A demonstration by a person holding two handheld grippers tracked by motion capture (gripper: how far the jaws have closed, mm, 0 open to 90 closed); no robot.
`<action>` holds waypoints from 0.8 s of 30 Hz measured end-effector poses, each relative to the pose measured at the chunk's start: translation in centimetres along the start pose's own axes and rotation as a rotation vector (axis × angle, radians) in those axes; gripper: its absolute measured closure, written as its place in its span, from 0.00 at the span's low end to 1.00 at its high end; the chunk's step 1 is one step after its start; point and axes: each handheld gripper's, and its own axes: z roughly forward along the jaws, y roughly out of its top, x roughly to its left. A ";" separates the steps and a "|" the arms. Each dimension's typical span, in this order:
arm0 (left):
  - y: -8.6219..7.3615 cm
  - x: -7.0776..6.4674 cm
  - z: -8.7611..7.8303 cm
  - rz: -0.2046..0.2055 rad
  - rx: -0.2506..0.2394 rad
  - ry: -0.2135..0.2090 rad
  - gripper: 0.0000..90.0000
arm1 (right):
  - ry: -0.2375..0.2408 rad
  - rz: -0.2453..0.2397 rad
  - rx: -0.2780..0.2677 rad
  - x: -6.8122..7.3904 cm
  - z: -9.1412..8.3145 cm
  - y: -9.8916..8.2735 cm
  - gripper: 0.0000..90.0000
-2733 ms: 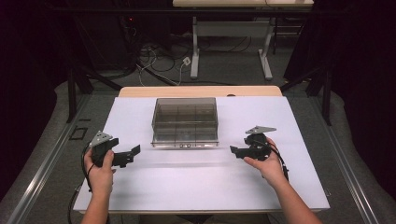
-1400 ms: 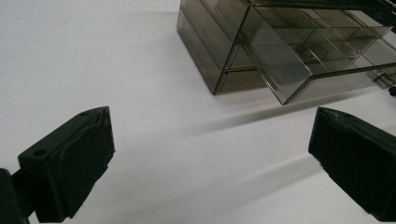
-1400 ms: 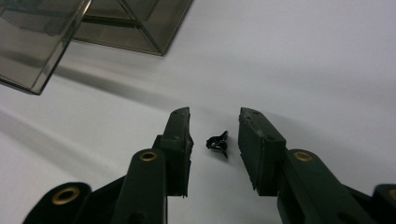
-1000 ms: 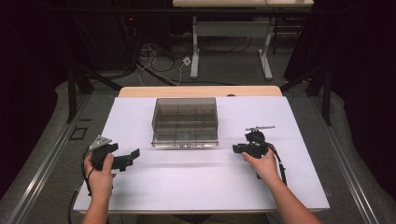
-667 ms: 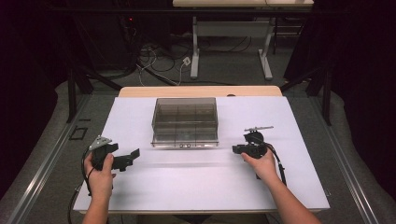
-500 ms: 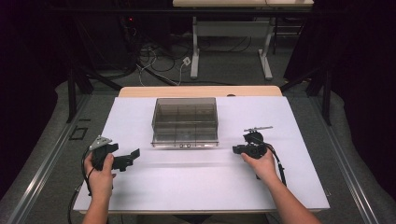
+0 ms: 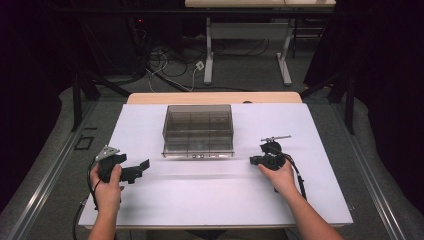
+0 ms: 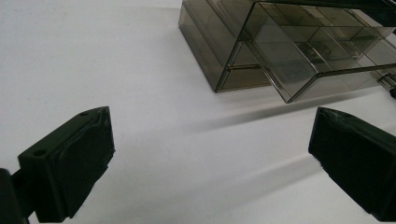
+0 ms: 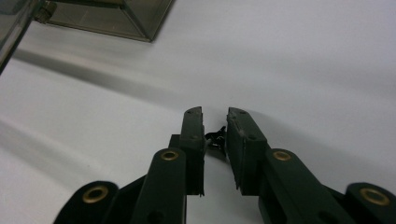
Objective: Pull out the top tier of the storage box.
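Note:
A smoky clear drawer box [image 7: 198,130] stands at the middle of the white table [image 7: 210,200]. My left gripper [image 7: 145,165] is held low at the table's left and points right, toward the box's front. In the left gripper view its jaws [image 8: 210,158] stand wide open with bare table between them, and the box [image 8: 289,51] lies ahead. My right gripper [image 7: 251,160] is to the right of the box and points left. Its jaws [image 9: 215,114] have just been closing and a narrow gap is left. A small dark bit shows in that gap; I cannot tell what it is.
A corner of the box [image 9: 107,14] sits at the top left of the right gripper view. Beyond the table's wooden far edge [image 7: 215,97] stand desk legs [image 7: 209,55] and floor cables [image 7: 170,65]. A cable [image 7: 299,175] trails from the right gripper.
Since the earliest frame the right hand has rolled its gripper, so its grey plate now shows edge-on. Both hands have kept their places over the last second.

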 end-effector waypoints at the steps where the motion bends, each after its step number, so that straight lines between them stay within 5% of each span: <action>1: 0.0 0.0 0.0 0.000 0.000 0.000 0.01 | -0.001 -0.003 0.002 0.0 0.0 0.0 0.86; 24: -0.1 0.0 0.3 -0.007 0.005 -0.007 0.01 | 0.000 -0.016 -0.031 0.1 -0.7 0.1 0.88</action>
